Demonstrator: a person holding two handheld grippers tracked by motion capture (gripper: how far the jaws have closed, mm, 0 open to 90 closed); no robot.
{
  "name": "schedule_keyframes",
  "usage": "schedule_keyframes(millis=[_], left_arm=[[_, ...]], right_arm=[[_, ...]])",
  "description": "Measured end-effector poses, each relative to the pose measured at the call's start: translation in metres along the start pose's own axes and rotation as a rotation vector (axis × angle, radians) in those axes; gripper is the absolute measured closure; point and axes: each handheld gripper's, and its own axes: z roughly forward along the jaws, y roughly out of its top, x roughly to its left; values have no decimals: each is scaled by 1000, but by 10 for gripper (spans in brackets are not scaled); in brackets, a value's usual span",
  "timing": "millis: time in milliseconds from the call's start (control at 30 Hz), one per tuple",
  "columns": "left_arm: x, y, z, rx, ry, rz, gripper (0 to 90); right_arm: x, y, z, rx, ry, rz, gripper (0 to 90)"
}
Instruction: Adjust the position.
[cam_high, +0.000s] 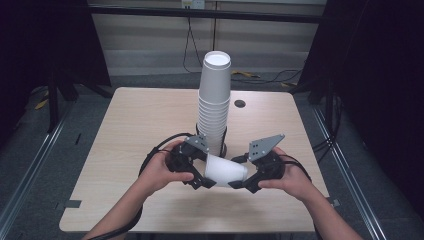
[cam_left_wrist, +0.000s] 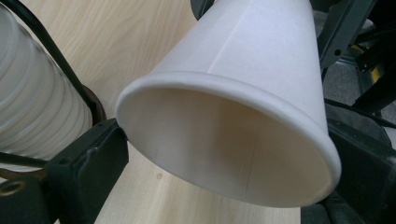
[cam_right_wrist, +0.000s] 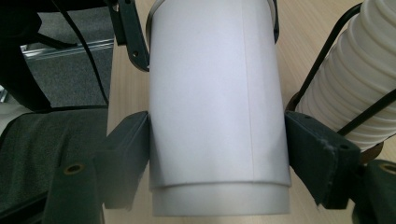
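Right hand-held gripper (cam_high: 239, 185) pinches the base end of two nested paper cups (cam_high: 226, 170) lying level between both tools, left hand-held gripper (cam_high: 204, 181) clasps the rim end, just in front of the cup stack (cam_high: 215, 107); separation appears underway, next requiring a straight pull apart.

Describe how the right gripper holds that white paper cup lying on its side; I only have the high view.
Observer: The right gripper has its fingers against opposite sides of the white paper cup, near its narrow end.
Operator: Check that end for damage.
Observer: No dents show. An outer layer stops short there and a slightly narrower white band continues past it; whether that is a second cup I cannot tell.
Operator: Look into the mouth.
Observer: The mouth faces the left gripper; the inside is empty, and the rim touches one of its fingers.
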Motion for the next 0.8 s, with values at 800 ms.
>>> schedule_keyframes(millis=[800], left_arm=[[-6,0,-8,-7,17,38,144]], right_arm=[[0,-3,2,-9,-5,5,245]])
